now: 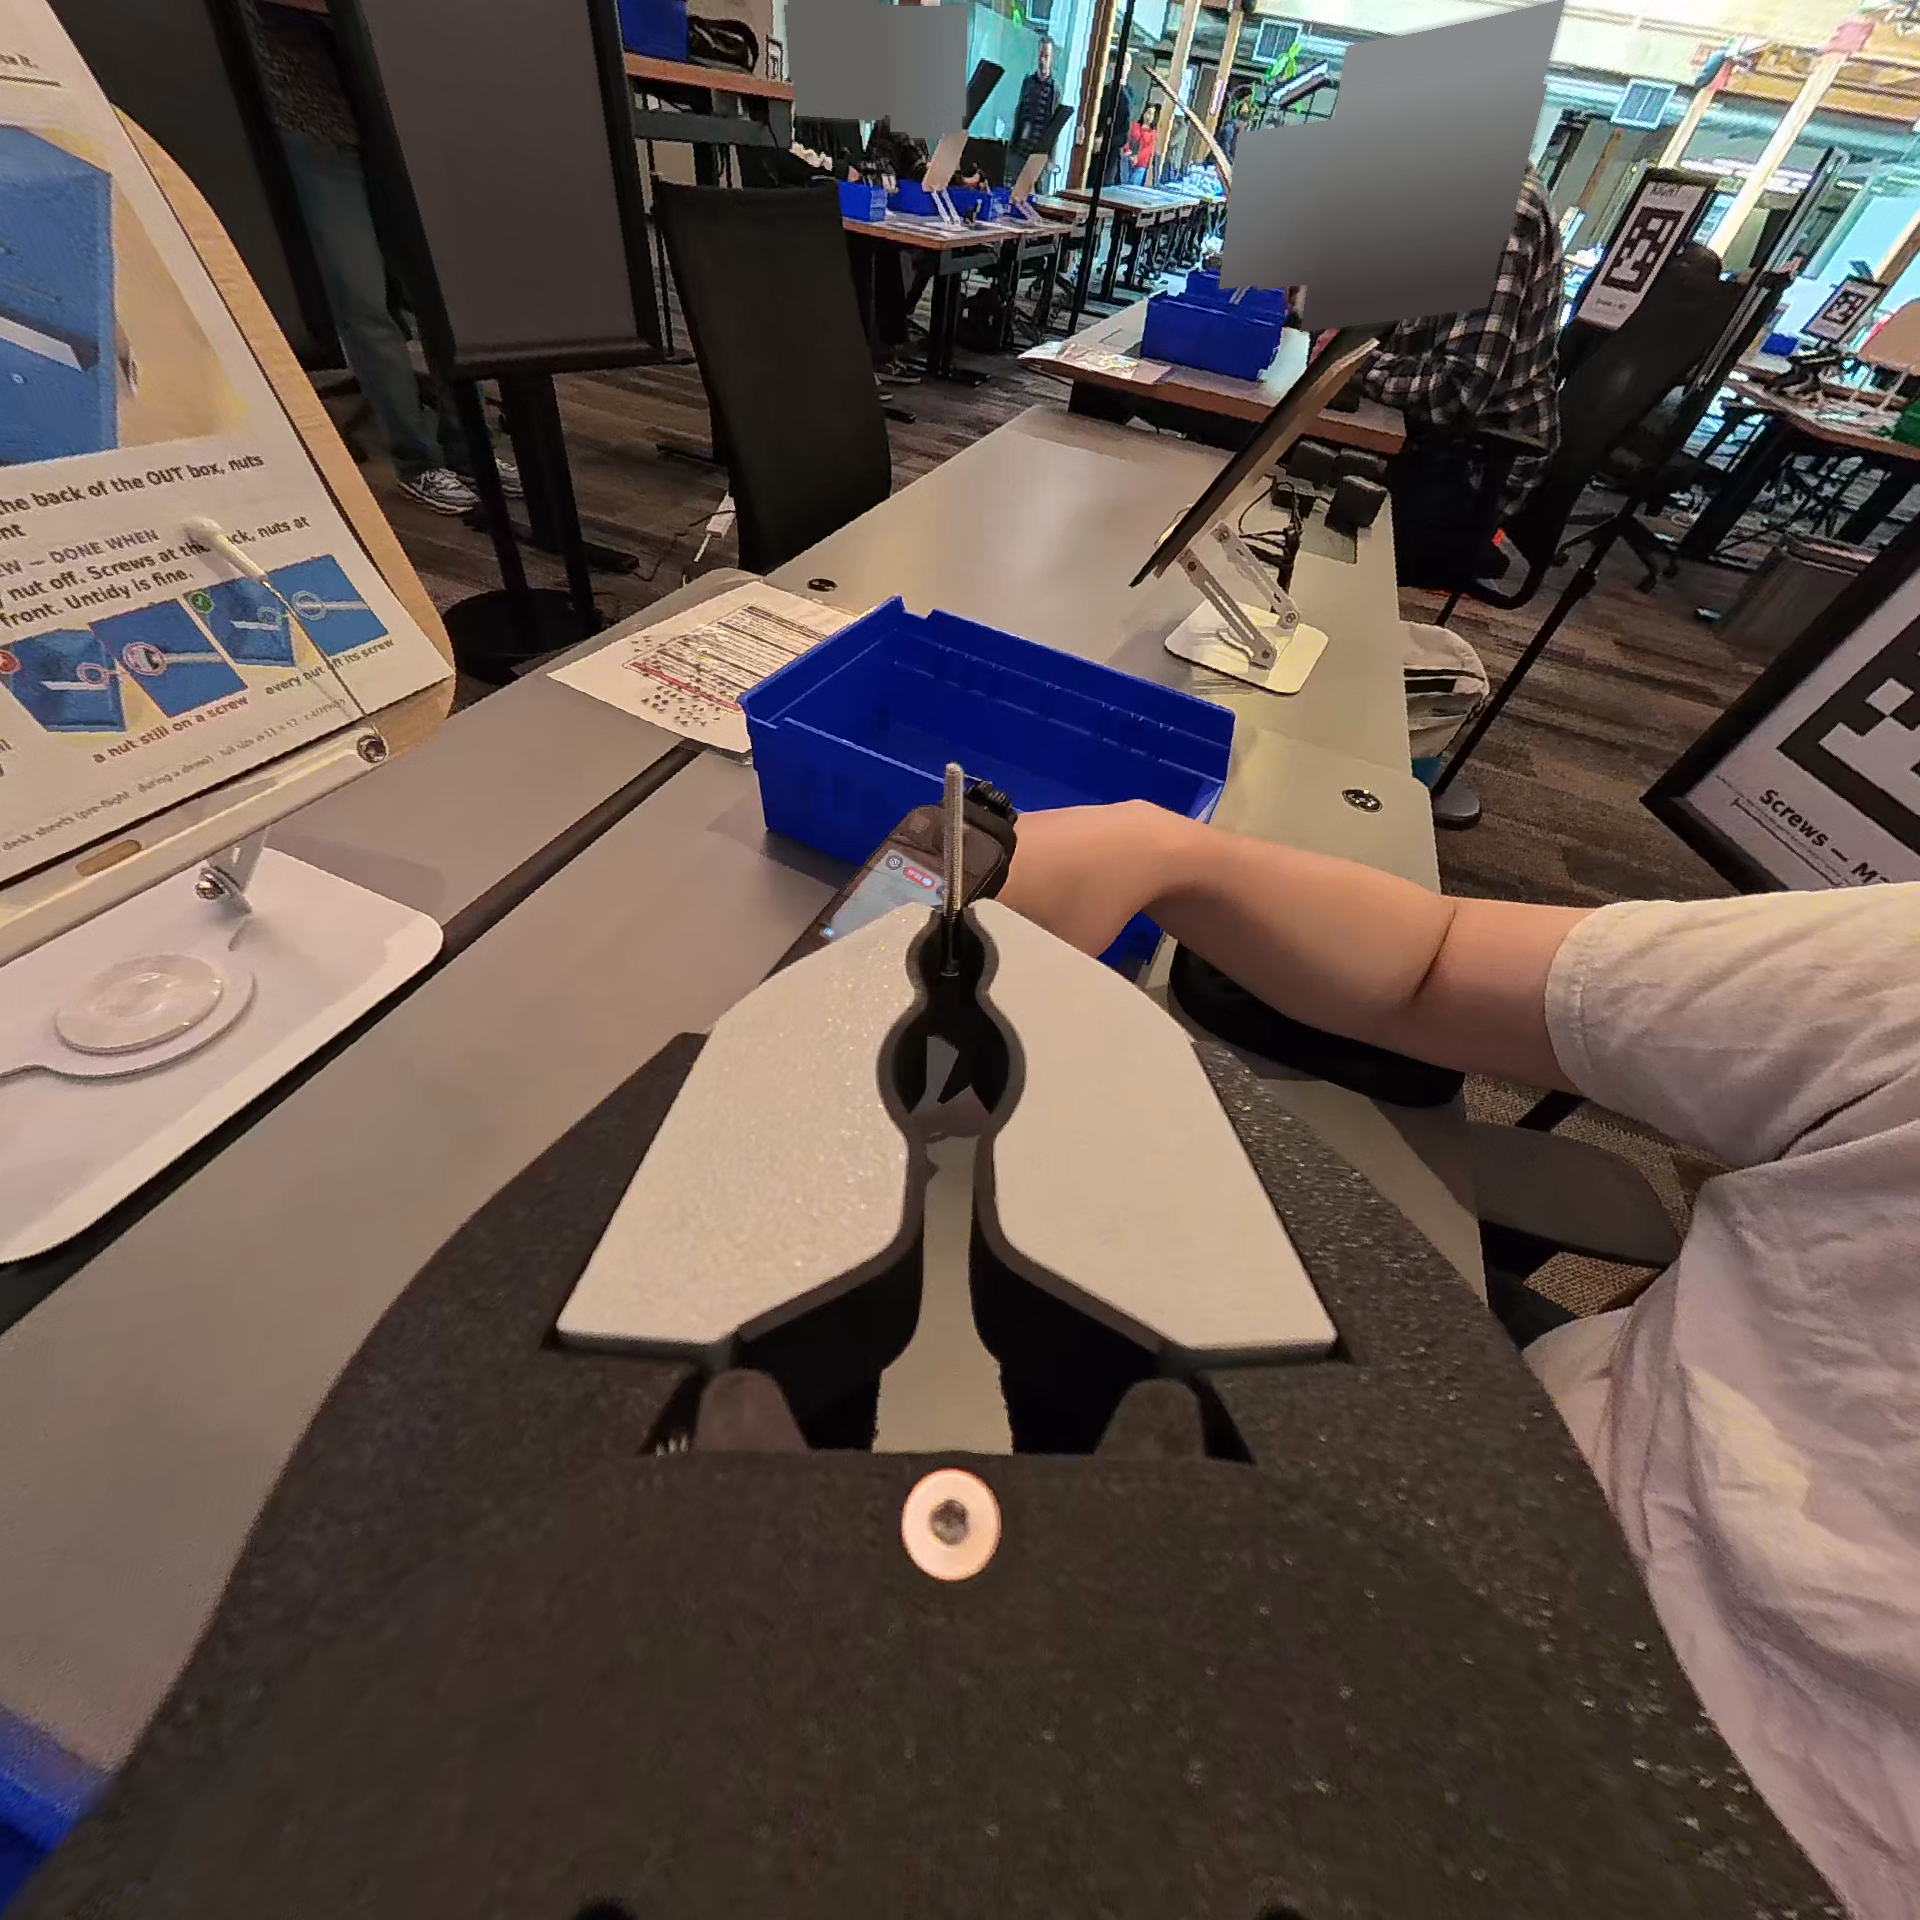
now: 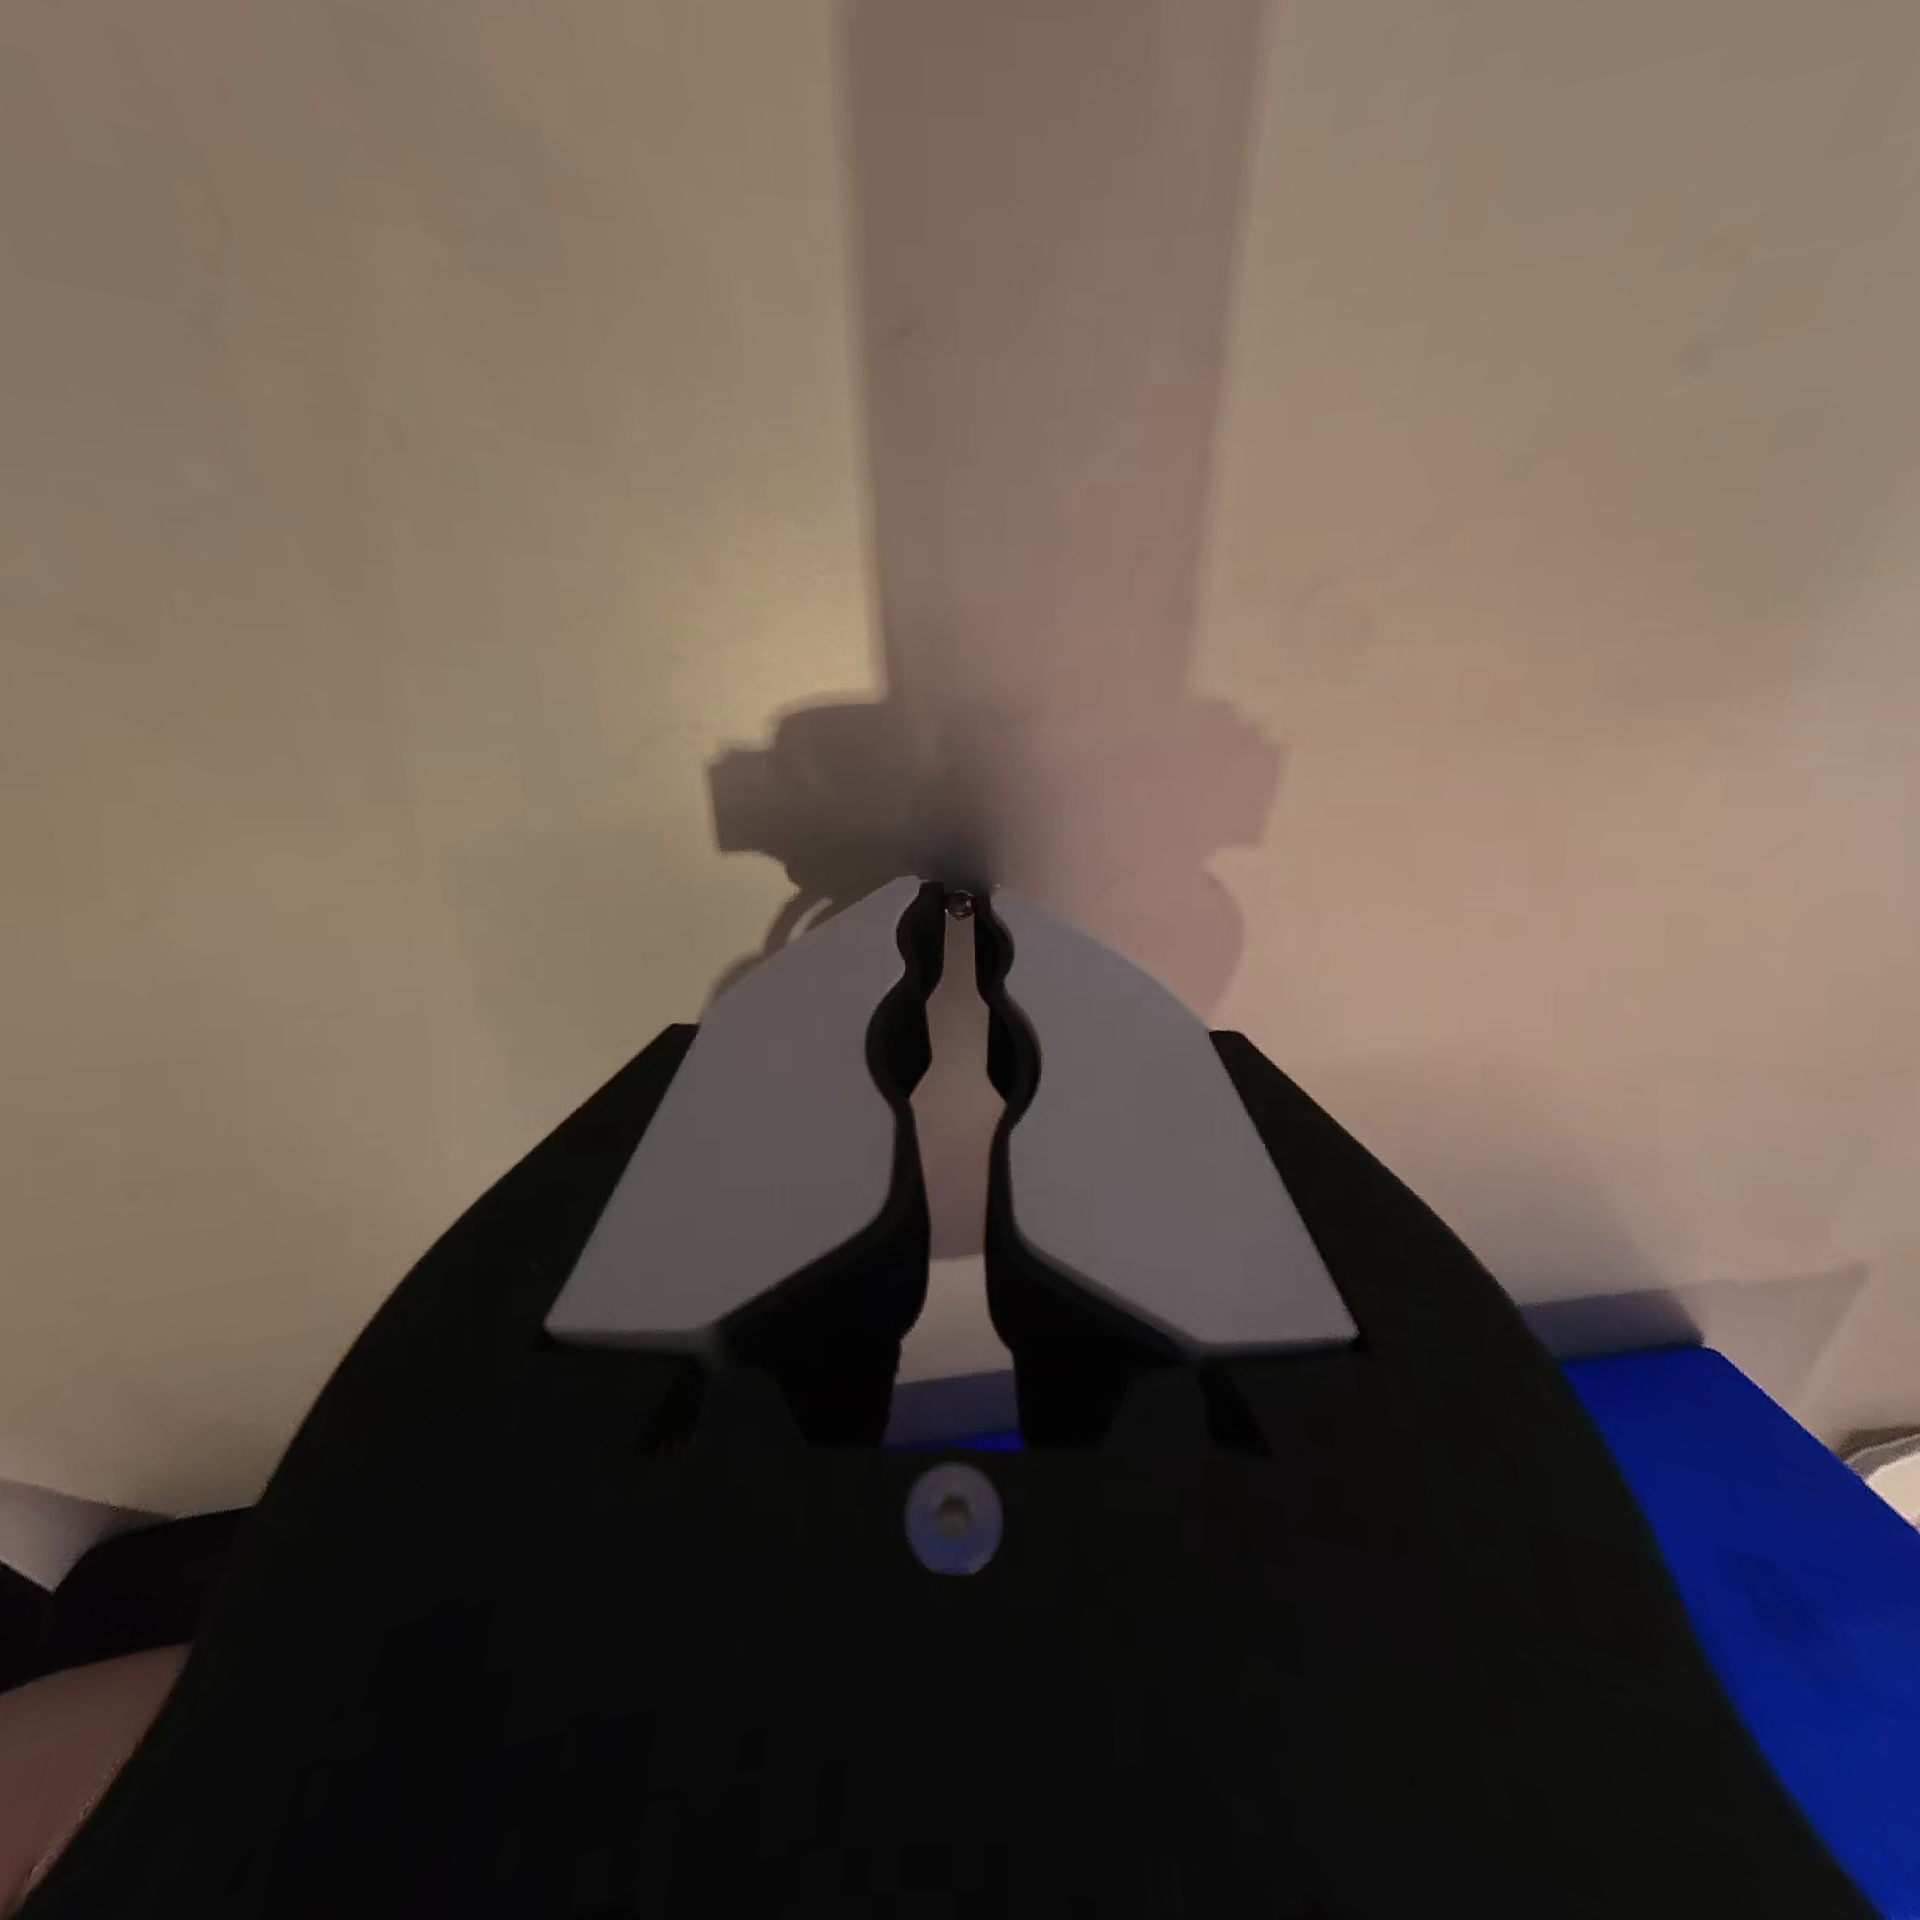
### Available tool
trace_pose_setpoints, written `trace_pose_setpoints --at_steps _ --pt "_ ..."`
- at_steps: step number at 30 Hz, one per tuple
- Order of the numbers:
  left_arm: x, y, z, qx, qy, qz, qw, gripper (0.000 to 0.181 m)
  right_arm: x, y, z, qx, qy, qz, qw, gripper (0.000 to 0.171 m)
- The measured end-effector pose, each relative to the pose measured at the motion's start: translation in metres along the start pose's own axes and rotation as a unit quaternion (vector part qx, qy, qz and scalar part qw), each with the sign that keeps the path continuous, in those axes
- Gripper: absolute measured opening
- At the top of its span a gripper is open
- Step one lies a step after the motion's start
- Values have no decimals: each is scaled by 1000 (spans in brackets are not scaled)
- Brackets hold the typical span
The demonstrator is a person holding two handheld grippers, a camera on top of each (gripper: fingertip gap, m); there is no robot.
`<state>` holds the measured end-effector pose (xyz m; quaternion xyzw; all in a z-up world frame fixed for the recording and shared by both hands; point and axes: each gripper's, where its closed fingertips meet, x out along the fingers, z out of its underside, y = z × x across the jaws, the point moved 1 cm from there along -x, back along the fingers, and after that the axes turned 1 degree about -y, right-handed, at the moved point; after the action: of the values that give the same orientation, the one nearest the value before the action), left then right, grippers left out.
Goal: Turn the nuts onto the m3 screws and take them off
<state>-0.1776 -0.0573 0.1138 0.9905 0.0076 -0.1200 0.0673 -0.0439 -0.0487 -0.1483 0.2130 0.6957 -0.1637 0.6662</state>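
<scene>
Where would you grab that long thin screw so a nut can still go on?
Low on the shank, as the left gripper does now: its tips pinch the screw from both sides near the base. It stands upright with the threaded length and top end bare, open from above.

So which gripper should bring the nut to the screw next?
Probably right. The right gripper pinches a small nut at its tips, over the table. The left gripper is shut on the screw, upright, best kept steady.
</scene>
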Motion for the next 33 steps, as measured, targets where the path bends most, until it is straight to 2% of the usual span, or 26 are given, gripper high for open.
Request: trace_pose_setpoints --at_steps 10,20,23,33 --pt "-1 1 0 1 -2 3 1000 2 1 0 -1 1 13 -16 1000 6" --pt "-2 2 1 0 -5 6 1000 2 -17 -2 -1 -25 43 -11 999 21" --pt "-1 2 1 -2 -7 7 1000 2 -16 2 -1 -22 46 -6 999 12" --pt "3 4 4 1 -15 10 1000 2 -11 2 4 -24 31 -12 999 4"
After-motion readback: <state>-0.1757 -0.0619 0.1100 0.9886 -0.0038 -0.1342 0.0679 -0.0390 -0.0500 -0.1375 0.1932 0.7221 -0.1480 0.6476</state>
